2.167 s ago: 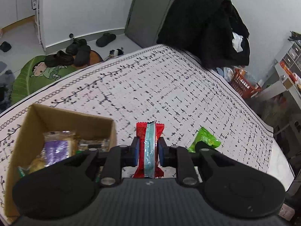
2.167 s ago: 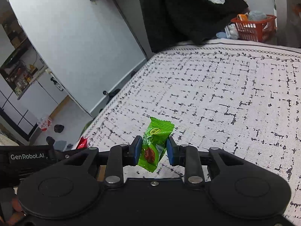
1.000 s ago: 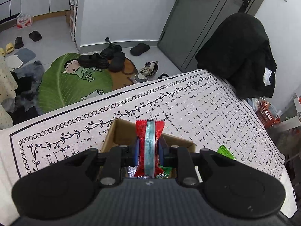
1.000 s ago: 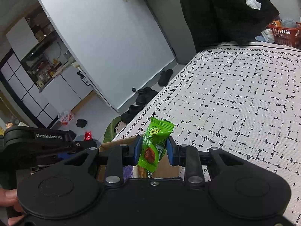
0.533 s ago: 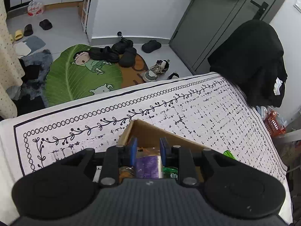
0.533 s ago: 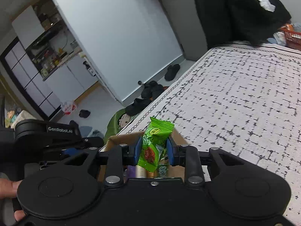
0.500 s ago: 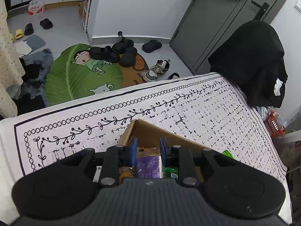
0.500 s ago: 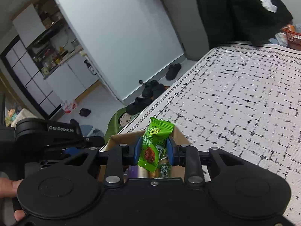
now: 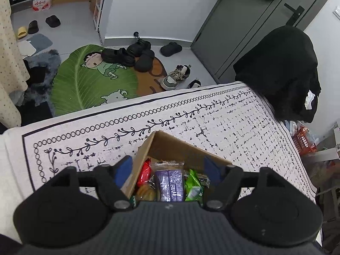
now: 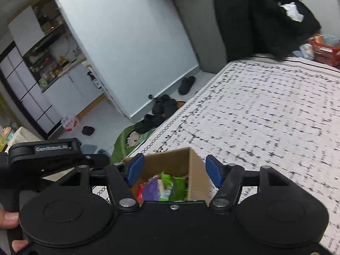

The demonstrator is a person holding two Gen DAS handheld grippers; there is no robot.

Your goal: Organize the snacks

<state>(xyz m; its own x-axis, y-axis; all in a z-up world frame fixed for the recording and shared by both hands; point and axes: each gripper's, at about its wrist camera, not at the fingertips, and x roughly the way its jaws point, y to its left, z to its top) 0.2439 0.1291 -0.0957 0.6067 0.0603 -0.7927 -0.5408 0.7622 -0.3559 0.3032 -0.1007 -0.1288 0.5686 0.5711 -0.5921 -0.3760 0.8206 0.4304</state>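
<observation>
**Two grippers over the box, both letting go**

Several snacks lie in the open brown cardboard box (image 9: 180,146): a purple foil packet (image 9: 171,183) in the middle, a red wrapper (image 9: 144,171) to its left, a green pouch (image 9: 192,182) to its right and a round golden pack (image 9: 146,193) low at the near side. The box sits on the white table cover with black dashes and a vine border (image 9: 191,114).

Your left gripper (image 9: 167,169) hangs straight above the box, its jaws opening, nothing between the blue pads. Your right gripper (image 10: 173,171) is poised over the same box from the other side, jaws likewise opening and bare; the green pouch (image 10: 173,183) shows below it among the other packs.

By my reading you are at the drop-off step, with both releases made into the box.

Next, lift both grippers clear of the cardboard walls before you swing away. No loose snack shows on the visible stretch of cover, so look around for any remaining one before you reach.
</observation>
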